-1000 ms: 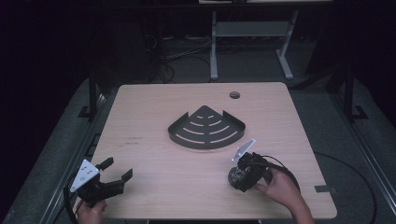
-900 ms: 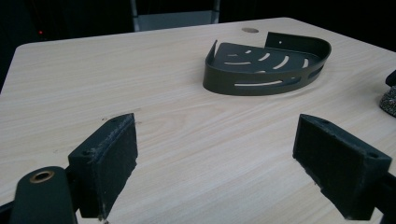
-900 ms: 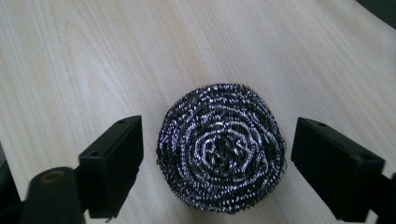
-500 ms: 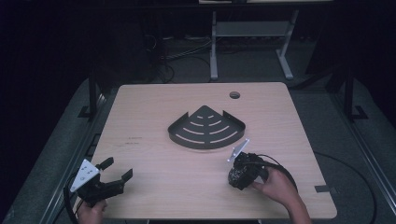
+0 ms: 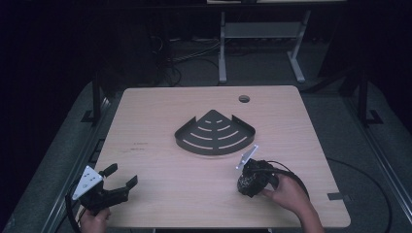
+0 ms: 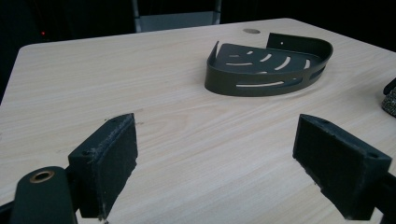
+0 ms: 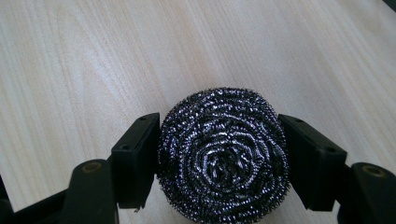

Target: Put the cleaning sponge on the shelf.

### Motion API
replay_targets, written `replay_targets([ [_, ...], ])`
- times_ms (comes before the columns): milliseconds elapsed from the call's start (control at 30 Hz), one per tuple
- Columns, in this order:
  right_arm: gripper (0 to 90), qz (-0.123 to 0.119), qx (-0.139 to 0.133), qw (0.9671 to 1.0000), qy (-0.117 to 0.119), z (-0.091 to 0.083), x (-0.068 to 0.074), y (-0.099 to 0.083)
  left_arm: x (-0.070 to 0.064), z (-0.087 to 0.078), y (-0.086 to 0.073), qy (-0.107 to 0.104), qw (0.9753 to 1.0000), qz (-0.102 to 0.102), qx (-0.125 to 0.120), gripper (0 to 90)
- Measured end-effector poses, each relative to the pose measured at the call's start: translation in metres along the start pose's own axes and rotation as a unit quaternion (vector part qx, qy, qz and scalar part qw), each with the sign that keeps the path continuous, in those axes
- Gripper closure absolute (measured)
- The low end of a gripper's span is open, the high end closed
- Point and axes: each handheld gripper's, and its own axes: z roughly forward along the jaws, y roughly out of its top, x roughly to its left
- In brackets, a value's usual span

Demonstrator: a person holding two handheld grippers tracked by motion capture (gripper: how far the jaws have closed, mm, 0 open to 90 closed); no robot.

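Now we hold the round, coiled steel-wire scouring pad pinched between the fingers of our right gripper, low over the pale wooden desk toward five o'clock. What matters next is that the dark metal quarter-round corner shelf lies just ahead at about eleven o'clock from the pad, its curved rim facing us. Our left gripper, fingers spread wide and empty, rests well apart at seven o'clock, so the right is nearer.

Right gripper edges left with its load

The right gripper, jaws pressed on the steel-wool scourer, now sits slightly further left and nearer the slotted corner tray.
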Motion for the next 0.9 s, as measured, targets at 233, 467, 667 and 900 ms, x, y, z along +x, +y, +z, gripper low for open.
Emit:
replay_targets([
  [233, 33.3, -0.002, 0.001, 1.0, 0.005, -0.002, 0.001, -0.002, 0.001, 0.0, 0.0, 0.0, 1.0, -0.002, 0.0, 13.1],
  [467, 33.5, -0.004, -0.003, 1.0, 0.005, -0.005, 0.001, -0.001, 0.002, 0.0, -0.001, 0.001, 1.0, -0.002, 0.001, 13.1],
  [667, 33.6, -0.008, -0.01, 0.9999, 0.002, -0.014, 0.0, 0.002, 0.002, 0.0, -0.001, 0.001, 1.0, 0.0, 0.003, 13.1],
  [900, 33.6, -0.005, -0.021, 0.9998, 0.004, -0.024, -0.003, 0.004, 0.003, 0.0, -0.001, 0.001, 1.0, -0.003, 0.002, 13.0],
])
